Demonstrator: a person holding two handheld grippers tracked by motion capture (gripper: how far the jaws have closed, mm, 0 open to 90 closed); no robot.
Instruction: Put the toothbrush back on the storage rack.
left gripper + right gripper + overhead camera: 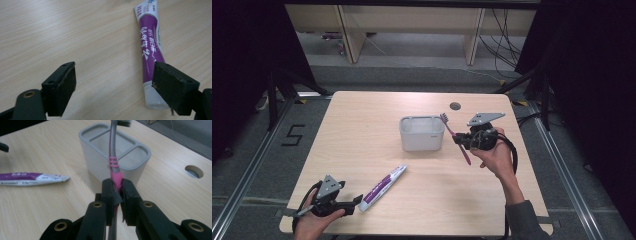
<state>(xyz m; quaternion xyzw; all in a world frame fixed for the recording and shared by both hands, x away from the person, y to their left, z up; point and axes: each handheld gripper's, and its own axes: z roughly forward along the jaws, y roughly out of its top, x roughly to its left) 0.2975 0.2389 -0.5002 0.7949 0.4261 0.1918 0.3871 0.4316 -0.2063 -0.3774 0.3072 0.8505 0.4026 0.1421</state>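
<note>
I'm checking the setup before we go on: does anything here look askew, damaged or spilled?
Nothing spilled or broken. The toothpaste tube lies flat and slanted near the open left gripper, untouched. The right gripper is shut on the pink toothbrush, held slanted beside the grey holder, not yet in it. The pad edges of that gripper look frayed.

I read "5" in black on the grey floor [293, 135] left of the table | toothpaste tube [150, 45]: large white characters run along its purple band, too stylised for me to read | small blue print at the tube's white end, too blurred | holder and toothbrush: I read nothing
</note>
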